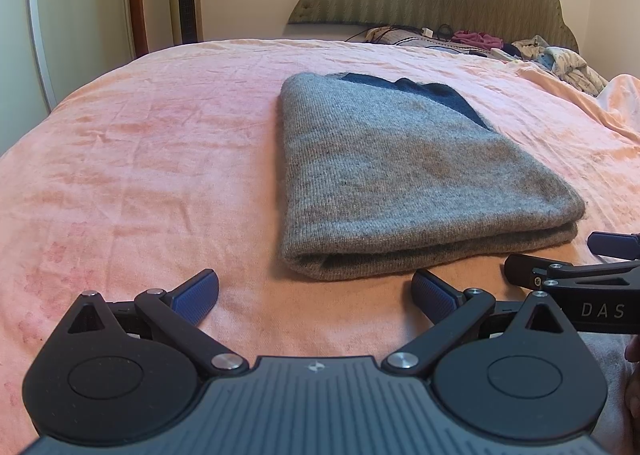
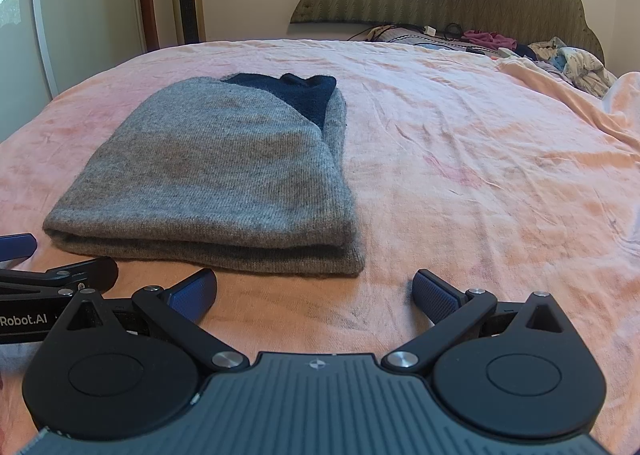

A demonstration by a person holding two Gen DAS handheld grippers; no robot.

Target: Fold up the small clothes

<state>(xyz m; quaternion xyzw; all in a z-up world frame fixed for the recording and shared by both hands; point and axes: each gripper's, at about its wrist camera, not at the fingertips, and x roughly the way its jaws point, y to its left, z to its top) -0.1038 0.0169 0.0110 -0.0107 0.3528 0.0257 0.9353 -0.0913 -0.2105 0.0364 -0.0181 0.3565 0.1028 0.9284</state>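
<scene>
Hovering with both jaws apart, empty; grabbing one layer of the folded grey sweater (image 1: 400,175) could unravel it.

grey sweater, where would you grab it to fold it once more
Grip the grey sweater at the two near corners of its stacked edge, coming in low from the front. The layers end there in a thick lip facing both open grippers: left gripper, right gripper. The far end shows dark trim.

Each black claw (image 1: 315,297) carries blue ribbed pads (image 1: 198,295), silver pivot screws and white lettering.
</scene>
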